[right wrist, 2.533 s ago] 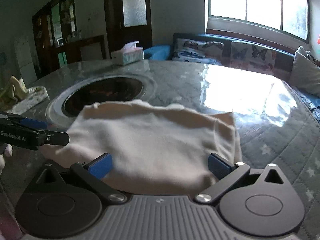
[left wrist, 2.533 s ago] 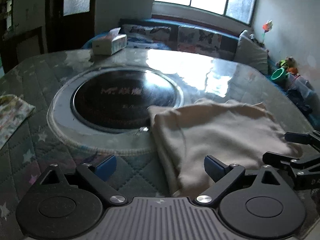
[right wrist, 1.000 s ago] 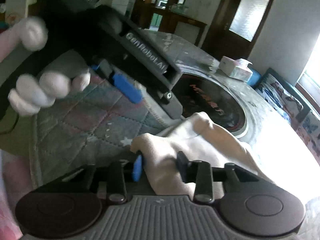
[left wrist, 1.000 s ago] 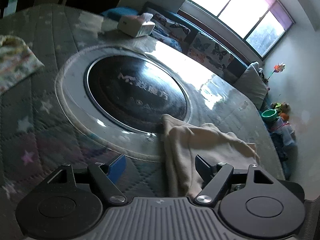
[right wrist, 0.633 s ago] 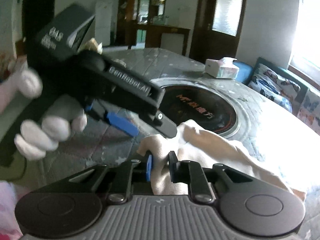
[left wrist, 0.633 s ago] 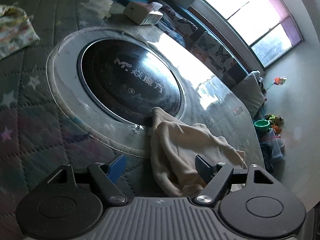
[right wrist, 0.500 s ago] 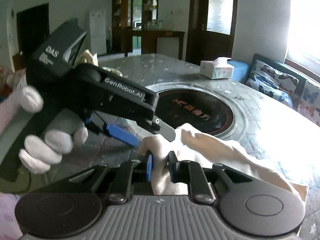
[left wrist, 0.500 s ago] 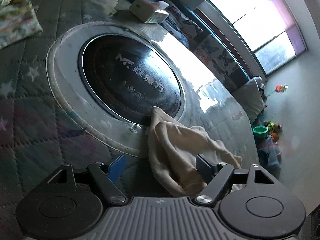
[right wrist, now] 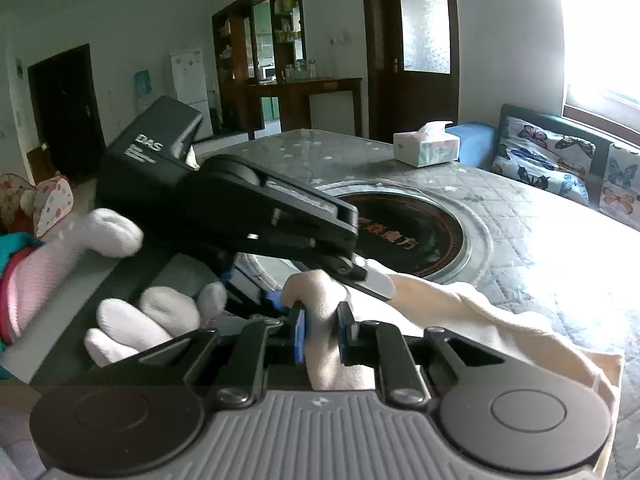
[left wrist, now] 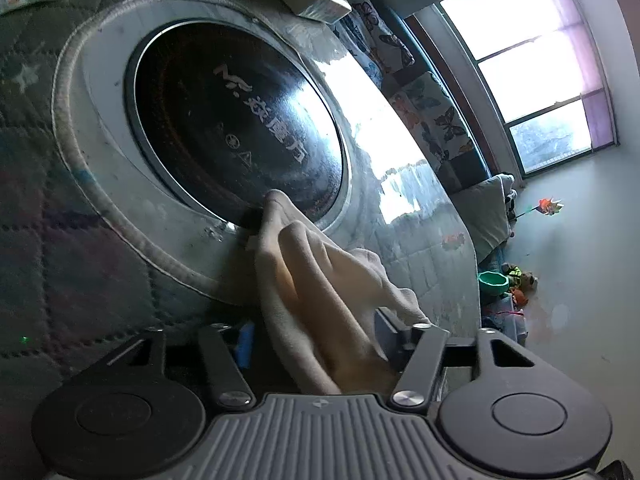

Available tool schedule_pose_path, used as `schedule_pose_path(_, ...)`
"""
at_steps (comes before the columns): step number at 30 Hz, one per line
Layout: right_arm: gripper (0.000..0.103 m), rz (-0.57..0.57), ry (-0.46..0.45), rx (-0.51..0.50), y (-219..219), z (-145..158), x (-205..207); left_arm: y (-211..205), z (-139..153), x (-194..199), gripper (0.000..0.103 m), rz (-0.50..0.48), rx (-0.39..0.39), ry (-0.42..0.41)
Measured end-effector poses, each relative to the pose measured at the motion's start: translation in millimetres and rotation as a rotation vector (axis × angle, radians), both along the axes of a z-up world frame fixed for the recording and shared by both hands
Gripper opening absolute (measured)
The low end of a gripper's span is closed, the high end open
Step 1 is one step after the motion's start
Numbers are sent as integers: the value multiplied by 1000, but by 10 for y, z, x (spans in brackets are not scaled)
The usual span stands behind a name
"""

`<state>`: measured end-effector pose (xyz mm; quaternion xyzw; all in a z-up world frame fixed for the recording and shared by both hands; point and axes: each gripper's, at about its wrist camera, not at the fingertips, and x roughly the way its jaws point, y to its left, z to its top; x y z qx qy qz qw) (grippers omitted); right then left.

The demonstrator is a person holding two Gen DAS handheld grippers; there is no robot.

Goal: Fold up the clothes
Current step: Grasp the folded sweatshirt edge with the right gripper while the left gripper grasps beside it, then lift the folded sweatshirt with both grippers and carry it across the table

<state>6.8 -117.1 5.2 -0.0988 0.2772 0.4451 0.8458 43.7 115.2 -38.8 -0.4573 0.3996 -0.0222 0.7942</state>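
Near the front edge of the counter [right wrist: 540,216], beside the round dark cooktop [left wrist: 236,120] set into it, a cream garment [left wrist: 320,304] is being gathered for a fold. The right hand-held gripper [right wrist: 322,332] is clamping a bunched corner of the garment between its nearly closed pads. The left hand-held gripper [left wrist: 312,340] is closing its jaws around a thick fold of the same garment; the cloth is lying between the jaws, but the pads are not yet seen pressing on it. A person's gloved hand [right wrist: 148,316] is carrying the left unit just beside the right one.

Step in hand, as judged: securing two grip points on one edge of the garment before lifting it. The next move is calling for a completed left grip, then a joint lift and carry across the remaining cloth, with both grips kept level so the edge is not sagging.

Garment condition: soft, thick, rumpled, draping in loose ridges, with its far tip touching the cooktop rim. A tissue box [right wrist: 426,148] is standing near the far edge, well apart.
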Motion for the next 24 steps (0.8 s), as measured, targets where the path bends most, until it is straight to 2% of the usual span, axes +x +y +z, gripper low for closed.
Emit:
schedule_pose_path(1,14,1,3,2,-7,-5,-12,11,-30,9,46,5,-16,0)
schedule_pose_path(5,14,17,10,3,-9,-47,-52,55,-116,38,33,14,-50,5)
schedule_pose_path(7,15,24,18,3,-17,-72,-58,54,-124,49,24,12,-40,7)
schedule_pose_path(16,23,-5,27,13,-249,-80,-60,63,-153,68,19,6,-21,1)
schedule_pose_path(24,32,-229,17,-3,-784,-120,240,41,-175,63,19,10,-20,-1)
